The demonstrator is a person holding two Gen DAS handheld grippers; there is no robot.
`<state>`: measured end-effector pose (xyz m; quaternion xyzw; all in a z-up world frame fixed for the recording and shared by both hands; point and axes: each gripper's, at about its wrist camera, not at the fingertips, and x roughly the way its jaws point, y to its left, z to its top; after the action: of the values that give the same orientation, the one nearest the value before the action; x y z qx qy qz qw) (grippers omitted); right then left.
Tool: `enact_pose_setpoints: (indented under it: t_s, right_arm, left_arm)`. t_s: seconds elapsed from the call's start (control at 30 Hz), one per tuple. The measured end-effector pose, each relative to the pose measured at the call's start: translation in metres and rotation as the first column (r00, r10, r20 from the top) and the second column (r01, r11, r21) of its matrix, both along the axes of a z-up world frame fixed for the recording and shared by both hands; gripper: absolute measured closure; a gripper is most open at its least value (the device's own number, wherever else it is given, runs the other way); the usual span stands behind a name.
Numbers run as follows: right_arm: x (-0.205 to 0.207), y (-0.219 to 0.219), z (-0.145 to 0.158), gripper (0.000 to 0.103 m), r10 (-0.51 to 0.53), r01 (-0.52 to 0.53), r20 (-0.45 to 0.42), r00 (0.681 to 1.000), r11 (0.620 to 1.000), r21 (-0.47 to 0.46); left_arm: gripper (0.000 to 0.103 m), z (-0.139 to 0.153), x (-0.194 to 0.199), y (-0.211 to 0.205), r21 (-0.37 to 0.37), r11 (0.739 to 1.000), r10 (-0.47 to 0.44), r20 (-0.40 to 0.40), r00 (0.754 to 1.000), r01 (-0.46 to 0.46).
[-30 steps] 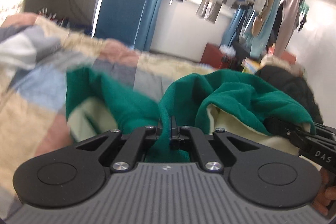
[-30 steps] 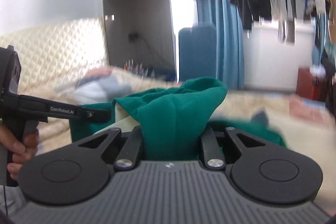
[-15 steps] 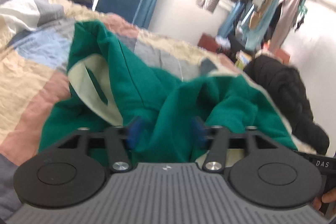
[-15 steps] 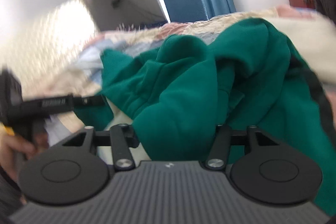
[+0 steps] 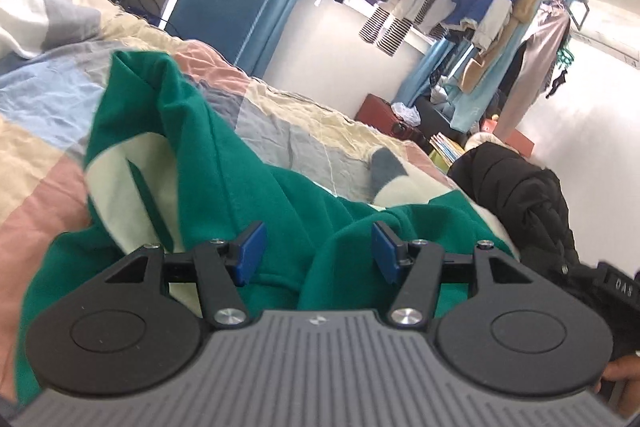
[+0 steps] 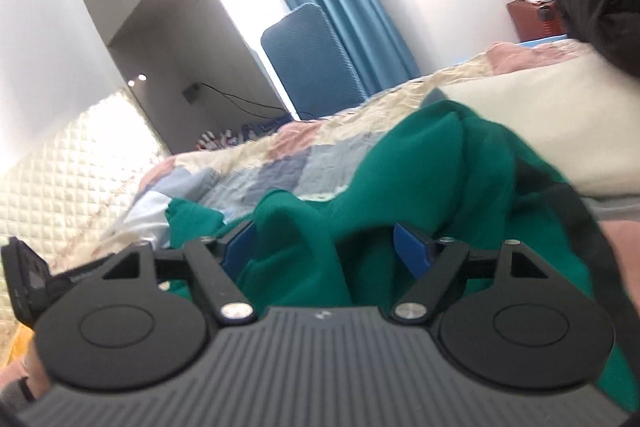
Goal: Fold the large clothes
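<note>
The green sweatshirt lay crumpled on the patchwork quilt of the bed, its pale lining showing toward the left side and its bulk bunched near the bed's near edge. The left gripper had just been opening; its blue fingers stood apart with green cloth rising between them, released rather than pinched. Farther right, a black jacket was heaped at the bed's right edge. In the right wrist view the right gripper had likewise just been opening, its fingers spread wide with a ridge of the sweatshirt between them, not pressed. The fabric looked soft, thick and limp, likely light enough to lift but apt to sag and slump. It would probably handle best taken at a hem, shoulder seam or cuff, one gripper at each corner.
</note>
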<state>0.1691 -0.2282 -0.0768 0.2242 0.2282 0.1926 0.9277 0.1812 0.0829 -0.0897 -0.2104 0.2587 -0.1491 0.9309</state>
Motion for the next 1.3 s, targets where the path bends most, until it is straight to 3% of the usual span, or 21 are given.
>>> enact_pose_setpoints:
  t_s: [0.07,0.17,0.23,0.3,0.33,0.47,0.67,0.8,1.0,1.17,1.23,1.3]
  right_arm:
    - [0.009,0.007,-0.007,0.026,0.023,-0.023,0.022,0.999,1.0,-0.004]
    - [0.017,0.016,-0.012,0.031,0.063,-0.062,0.053,0.997,0.998,-0.029]
    - [0.021,0.025,-0.016,0.041,0.076,-0.073,0.036,0.996,0.995,-0.07]
    - [0.024,0.03,-0.02,0.061,0.087,-0.083,0.029,0.996,0.99,-0.112]
    - [0.023,0.032,-0.02,0.069,0.097,-0.093,0.029,0.995,0.987,-0.127]
    - [0.014,0.029,-0.013,0.086,0.091,-0.08,0.069,0.994,0.986,-0.146]
    - [-0.01,0.025,0.01,0.088,0.084,-0.059,0.159,0.984,0.986,-0.156]
    - [-0.04,0.035,0.022,0.088,0.104,-0.045,0.204,0.974,0.961,-0.274]
    - [-0.081,0.055,0.024,0.088,0.129,-0.039,0.159,0.979,0.88,-0.473]
    - [-0.119,0.064,0.023,0.089,0.174,-0.078,0.134,0.976,0.844,-0.53]
    - [-0.133,0.064,0.021,0.089,0.219,-0.136,0.106,0.97,0.849,-0.51]
    - [-0.145,0.069,0.018,0.089,0.258,-0.178,0.079,0.963,0.827,-0.534]
  left_arm:
    - [0.041,-0.008,0.008,-0.005,0.021,1.0,-0.008,-0.008,1.0,0.008]
    - [0.057,-0.016,0.015,-0.014,0.064,0.998,-0.029,-0.011,1.0,0.03]
    - [0.076,-0.018,0.019,-0.018,0.087,0.995,-0.043,-0.01,0.999,0.044]
    - [0.093,-0.018,0.019,-0.022,0.104,0.994,-0.041,-0.001,0.999,0.041]
    - [0.096,-0.017,0.019,-0.022,0.102,0.994,-0.036,0.006,0.999,0.035]
    - [0.097,-0.005,0.011,-0.013,0.044,0.999,-0.028,0.062,0.998,0.025]
    - [0.098,0.032,-0.02,0.006,-0.029,1.0,-0.001,0.134,0.991,0.005]
    - [0.098,0.049,-0.06,0.022,-0.042,0.999,0.021,0.146,0.989,-0.015]
    - [0.099,0.049,-0.105,0.036,-0.06,0.997,0.043,0.036,0.998,-0.041]
    - [0.099,0.035,-0.124,0.024,0.006,1.0,0.027,-0.078,0.997,-0.027]
    - [0.099,0.026,-0.128,0.02,0.018,0.999,0.03,-0.151,0.988,-0.028]
    - [0.099,0.016,-0.131,0.016,0.042,0.999,0.036,-0.203,0.978,-0.028]
